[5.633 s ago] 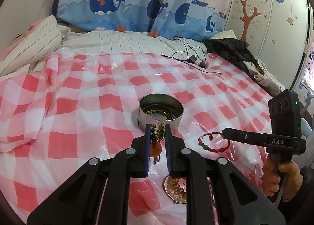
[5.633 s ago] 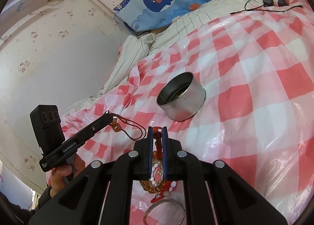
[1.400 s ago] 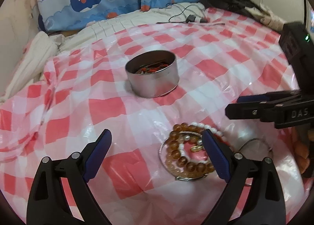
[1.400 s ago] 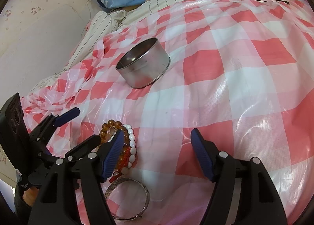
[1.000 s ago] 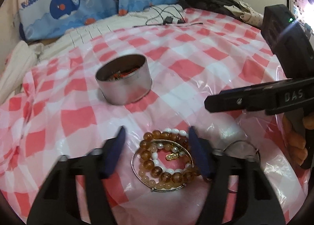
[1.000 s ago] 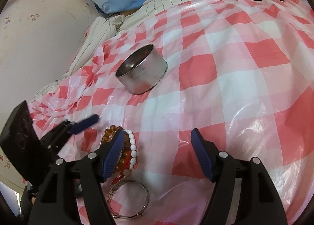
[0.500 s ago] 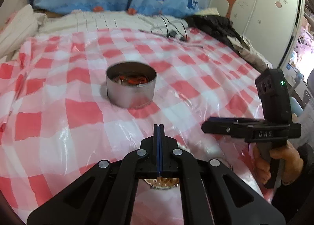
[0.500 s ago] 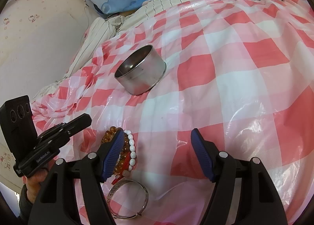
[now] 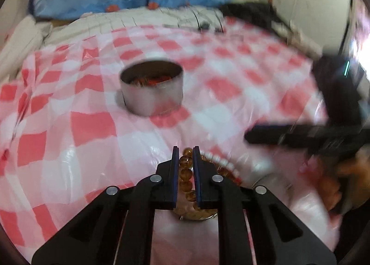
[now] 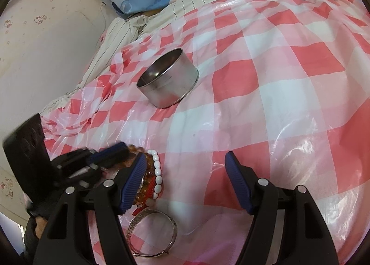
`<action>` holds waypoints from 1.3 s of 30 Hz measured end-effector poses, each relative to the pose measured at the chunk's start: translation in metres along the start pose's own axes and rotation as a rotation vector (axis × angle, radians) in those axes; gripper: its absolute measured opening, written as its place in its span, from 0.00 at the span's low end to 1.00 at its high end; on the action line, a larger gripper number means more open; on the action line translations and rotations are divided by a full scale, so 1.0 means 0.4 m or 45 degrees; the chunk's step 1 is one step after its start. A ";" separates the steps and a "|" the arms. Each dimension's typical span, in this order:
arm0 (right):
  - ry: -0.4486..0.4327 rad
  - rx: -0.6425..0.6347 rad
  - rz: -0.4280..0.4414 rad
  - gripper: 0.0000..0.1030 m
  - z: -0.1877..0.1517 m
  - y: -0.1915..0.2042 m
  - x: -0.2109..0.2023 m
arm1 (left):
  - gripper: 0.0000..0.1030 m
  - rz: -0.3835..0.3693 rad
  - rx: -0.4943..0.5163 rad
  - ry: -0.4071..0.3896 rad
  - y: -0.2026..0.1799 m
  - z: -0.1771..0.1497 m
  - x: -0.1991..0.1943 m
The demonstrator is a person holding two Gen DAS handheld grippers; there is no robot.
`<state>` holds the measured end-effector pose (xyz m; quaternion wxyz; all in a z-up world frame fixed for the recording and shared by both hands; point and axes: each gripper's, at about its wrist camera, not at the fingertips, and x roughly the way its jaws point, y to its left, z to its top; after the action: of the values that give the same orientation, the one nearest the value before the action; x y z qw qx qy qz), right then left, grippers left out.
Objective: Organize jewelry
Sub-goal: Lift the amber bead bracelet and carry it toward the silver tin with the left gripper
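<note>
**A:** What is the left gripper (image 9: pixel 186 152) doing?

**B:** It points down at a heap of bracelets on the red-and-white checked plastic sheet (image 10: pixel 266 93). Its jaws are nearly together and just opening. A strand of amber beads (image 9: pixel 186 173) runs between its blue pads and appears pinched by them.

**A:** And the right gripper (image 10: pixel 185 163)?

**B:** Its jaws stand wide apart with nothing between them. It hangs over the sheet, just right of the heap.

**A:** Where is the rest of the jewelry?

**B:** A white bead bracelet (image 10: pixel 157 172) lies against the amber one. A silver bangle (image 10: pixel 152 233) lies flat just nearer than both. Farther off stands a round metal tin (image 9: pixel 152 90), apart from the heap, with something red inside.
</note>
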<state>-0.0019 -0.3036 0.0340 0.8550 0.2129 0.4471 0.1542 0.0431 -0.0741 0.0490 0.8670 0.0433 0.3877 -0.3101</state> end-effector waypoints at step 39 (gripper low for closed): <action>-0.096 -0.360 0.018 0.05 0.025 0.091 -0.083 | 0.04 0.191 -0.335 -0.033 0.183 0.011 -0.038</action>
<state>-0.0145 -0.2896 0.0806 0.8914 0.0991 0.3871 0.2137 0.0802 -0.0092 0.0505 0.8909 -0.0459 0.4093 -0.1915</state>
